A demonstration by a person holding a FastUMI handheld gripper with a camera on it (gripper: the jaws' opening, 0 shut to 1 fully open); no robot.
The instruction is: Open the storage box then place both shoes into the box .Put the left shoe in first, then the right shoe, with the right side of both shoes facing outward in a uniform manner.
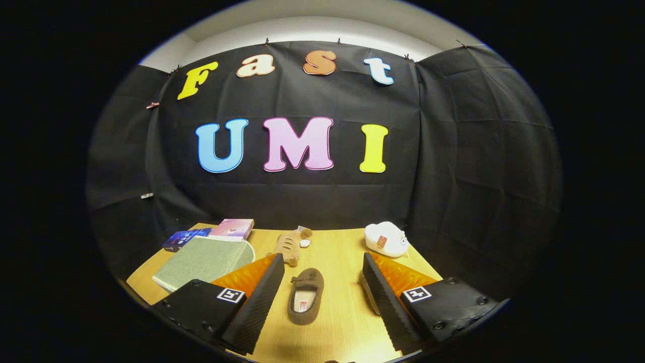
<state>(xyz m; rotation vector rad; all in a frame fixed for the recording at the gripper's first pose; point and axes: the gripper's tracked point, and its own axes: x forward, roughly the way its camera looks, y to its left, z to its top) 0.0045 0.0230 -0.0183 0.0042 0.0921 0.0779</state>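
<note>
Wooden table fills the lower middle of the frame, booth cloth behind it. Biggest item on it is the green-grey storage box, lower left of the frame, lid down and flat, so opening it is not yet done; it sits just beyond the left finger, probably staged there to be reached first. Gripper sits at the bottom centre with its fingers spread wide and nothing between the pads, hovering above the table, looks like a start pose. One brown shoe lies between the fingers on the bare wood, opening up, toe pointing away toward the back wall, not touched by either finger. A second shoe looks to be mostly hidden behind the right finger, only a brown edge visible, cannot tell which is left or right. White plush slipper-like toy at the right back of the table, well apart from the shoes, likely a distractor. Tan plush toy in the middle back, just beyond the brown shoe. Pink box and a blue packet at the back left, just behind the storage box, clutter, not task items.
</note>
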